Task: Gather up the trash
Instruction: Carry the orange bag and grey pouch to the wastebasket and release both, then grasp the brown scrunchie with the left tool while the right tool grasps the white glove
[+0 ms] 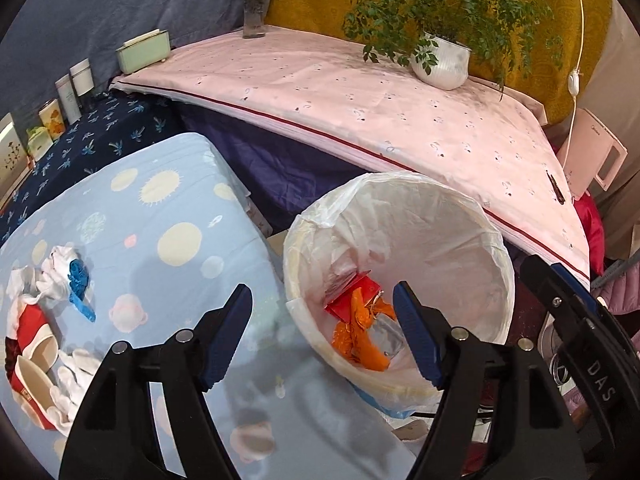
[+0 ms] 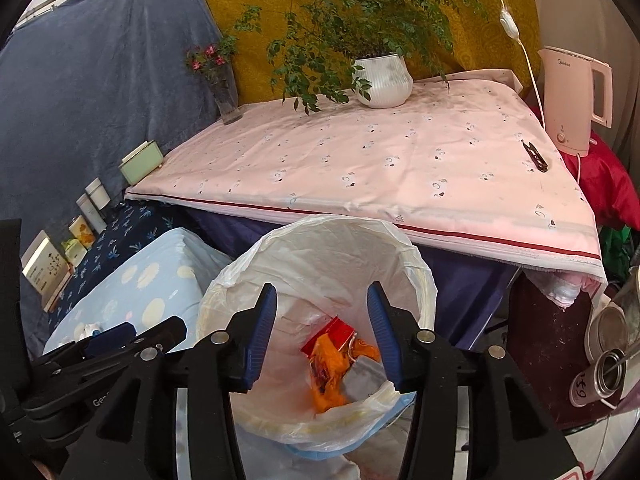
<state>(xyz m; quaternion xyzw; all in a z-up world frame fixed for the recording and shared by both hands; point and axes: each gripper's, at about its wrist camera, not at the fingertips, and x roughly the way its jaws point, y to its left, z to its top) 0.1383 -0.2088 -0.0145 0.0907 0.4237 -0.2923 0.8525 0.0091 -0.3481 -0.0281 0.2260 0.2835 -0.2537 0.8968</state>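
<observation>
both hand-held grippers, left [image 1: 322, 336] and right [image 2: 322, 338], gape empty above round plastic-lined bin [image 2: 420, 276].

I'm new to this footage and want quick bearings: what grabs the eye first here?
The white-lined trash bin sits dead centre below the open right gripper, with an orange wrapper and a red packet already inside. To its left, on the blue spotted cloth, a pile of tissues and a red box still waits, near the open left gripper. Behind, a leafy potted plant stands on the pink-covered table.
</observation>
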